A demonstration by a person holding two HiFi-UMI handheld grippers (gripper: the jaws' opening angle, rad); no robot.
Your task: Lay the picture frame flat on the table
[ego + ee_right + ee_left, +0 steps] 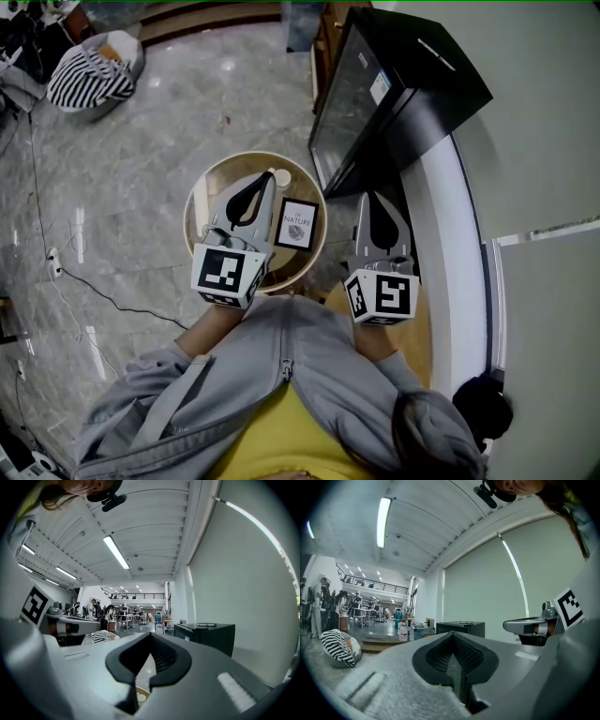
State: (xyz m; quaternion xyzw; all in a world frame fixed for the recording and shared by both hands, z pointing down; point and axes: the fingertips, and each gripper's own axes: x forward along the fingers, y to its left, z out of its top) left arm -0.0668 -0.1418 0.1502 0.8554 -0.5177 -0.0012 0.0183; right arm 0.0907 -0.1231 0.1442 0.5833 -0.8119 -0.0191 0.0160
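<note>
Frame [296, 223] on table [200, 199], right of centre. Left gripper [265, 180] above table, right gripper [372, 198] off its right edge. Both clenched, empty.

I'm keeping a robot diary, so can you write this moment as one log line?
left gripper: shut, empty, over round table | right gripper: shut, empty, right of table | picture frame: on table, untouched
</note>
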